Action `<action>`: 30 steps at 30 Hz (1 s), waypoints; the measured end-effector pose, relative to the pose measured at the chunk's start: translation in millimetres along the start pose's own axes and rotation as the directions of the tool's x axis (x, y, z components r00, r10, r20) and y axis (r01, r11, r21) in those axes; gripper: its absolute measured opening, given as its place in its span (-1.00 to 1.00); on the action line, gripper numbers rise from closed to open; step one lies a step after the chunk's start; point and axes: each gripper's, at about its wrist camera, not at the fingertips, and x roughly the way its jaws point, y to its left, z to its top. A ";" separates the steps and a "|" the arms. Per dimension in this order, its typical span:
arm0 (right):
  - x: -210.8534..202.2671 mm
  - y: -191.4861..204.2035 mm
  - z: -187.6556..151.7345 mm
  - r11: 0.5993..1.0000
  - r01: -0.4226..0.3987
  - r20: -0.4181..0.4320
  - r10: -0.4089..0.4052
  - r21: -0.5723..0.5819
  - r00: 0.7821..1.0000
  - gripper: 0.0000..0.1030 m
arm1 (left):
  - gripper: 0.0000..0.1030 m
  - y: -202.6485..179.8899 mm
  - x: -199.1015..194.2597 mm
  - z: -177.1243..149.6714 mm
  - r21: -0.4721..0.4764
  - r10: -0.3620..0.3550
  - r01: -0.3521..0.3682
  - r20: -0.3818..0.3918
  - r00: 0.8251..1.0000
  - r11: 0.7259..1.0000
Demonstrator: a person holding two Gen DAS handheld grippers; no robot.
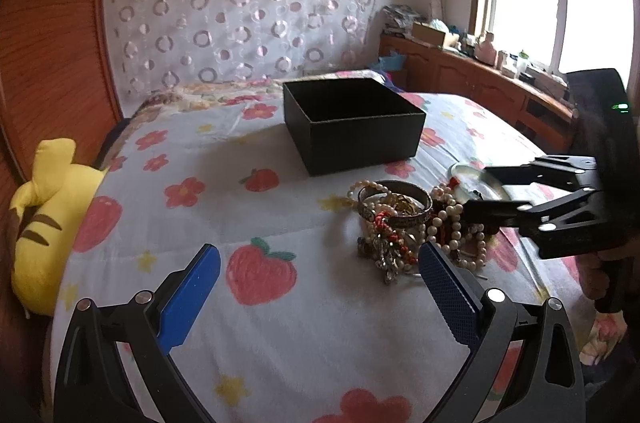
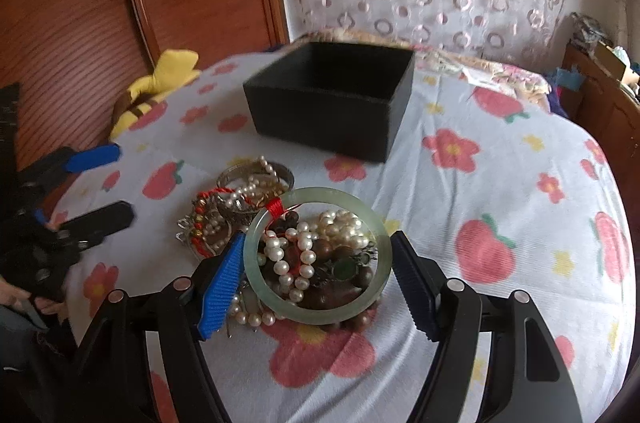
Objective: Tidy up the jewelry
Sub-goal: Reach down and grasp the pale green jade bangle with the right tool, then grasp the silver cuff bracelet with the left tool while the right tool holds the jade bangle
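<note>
Both your grippers stand spread: right gripper point(image 2: 318, 263) fingers straddle the jade bangle point(image 2: 256, 235) to lift it toward the black box point(image 2: 320, 107), left gripper point(image 1: 320, 263) waits beside the pile

left tongs point(image 1: 320, 277): held low and level, pointing forward; jaws spread wide, blue pads point(image 1: 192, 297) facing each other across an empty gap; nothing gripped. in the right wrist view they show at the left edge, fingers parted, with a bit of the holding hand point(image 2: 24, 299) visible beneath the black body.

right tongs point(image 2: 318, 279): tilted downward, jaws wide apart, ribbed pads point(image 2: 222, 287) on either side, not closed on anything. in the left wrist view they enter from the right, reaching leftward, a hand point(image 1: 604, 275) gripping the handle below.
</note>
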 end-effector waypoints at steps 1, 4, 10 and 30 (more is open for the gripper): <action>-6.8 -1.9 -2.6 1.000 0.001 0.015 -0.002 0.006 1.000 0.45 | 0.86 -0.5 3.9 3.2 0.005 -0.018 0.018 -0.019 1.000 1.000; -18.3 -4.5 -12.7 1.000 0.024 0.033 -0.024 0.000 0.999 0.45 | 0.86 -2.8 15.9 11.9 0.021 -0.055 0.056 -0.072 0.996 0.998; -26.3 -13.0 -27.7 0.999 0.039 0.031 -0.039 0.007 0.999 0.45 | 0.85 -8.1 36.7 24.7 0.002 -0.132 0.133 -0.129 0.983 0.991; -24.7 -17.1 -36.2 0.998 0.047 0.041 -0.049 0.034 0.998 0.45 | 0.37 -39.9 82.3 45.9 0.047 -0.188 0.204 -0.230 0.955 0.978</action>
